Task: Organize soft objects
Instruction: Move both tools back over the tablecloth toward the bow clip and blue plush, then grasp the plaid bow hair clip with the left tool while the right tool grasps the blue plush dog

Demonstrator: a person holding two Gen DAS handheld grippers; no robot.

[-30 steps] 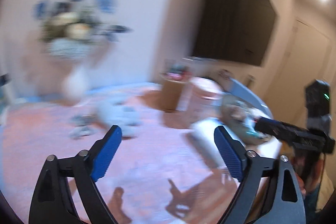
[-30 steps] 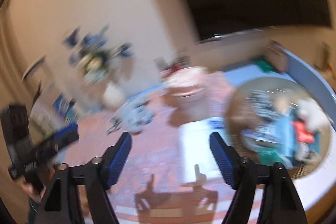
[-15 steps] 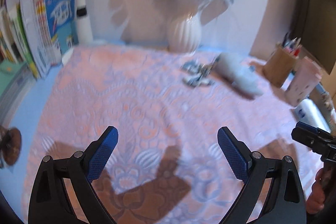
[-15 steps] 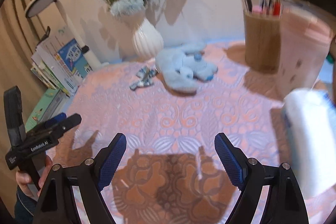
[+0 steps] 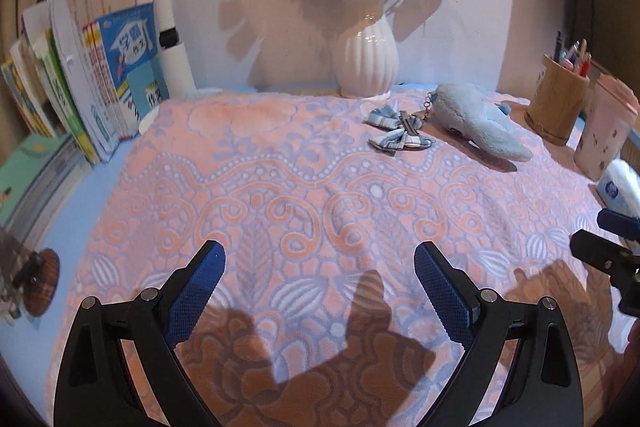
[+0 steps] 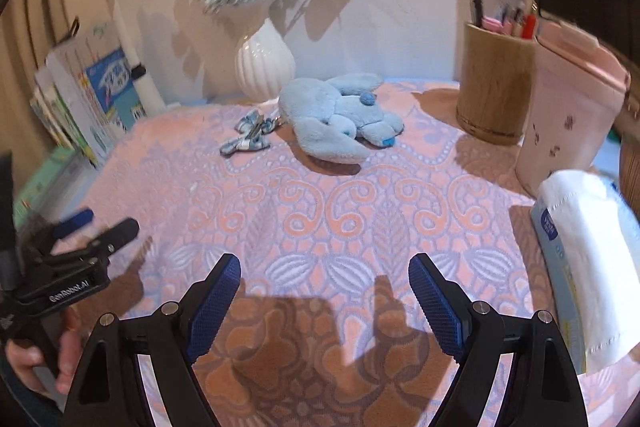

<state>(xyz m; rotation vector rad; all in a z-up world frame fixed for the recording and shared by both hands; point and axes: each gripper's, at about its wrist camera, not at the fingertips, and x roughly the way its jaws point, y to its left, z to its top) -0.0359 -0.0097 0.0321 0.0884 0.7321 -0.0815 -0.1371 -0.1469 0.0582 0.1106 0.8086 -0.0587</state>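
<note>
Left wrist: my left gripper (image 5: 318, 269) hovers, jaws spread, over the blanket (image 5: 280, 195).
Right gripper (image 6: 324, 281) likewise gapes; plush toy (image 6: 336, 119) lies far ahead beside the vase (image 6: 264, 61).

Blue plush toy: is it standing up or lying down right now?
Lying down. The blue plush toy is flopped flat on the patterned blanket, limbs spread, beside the white vase; neither gripper touches it.

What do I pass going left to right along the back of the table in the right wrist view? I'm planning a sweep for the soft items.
Books → white vase → plaid bow → blue plush toy → wooden pen holder → pink container.
</note>
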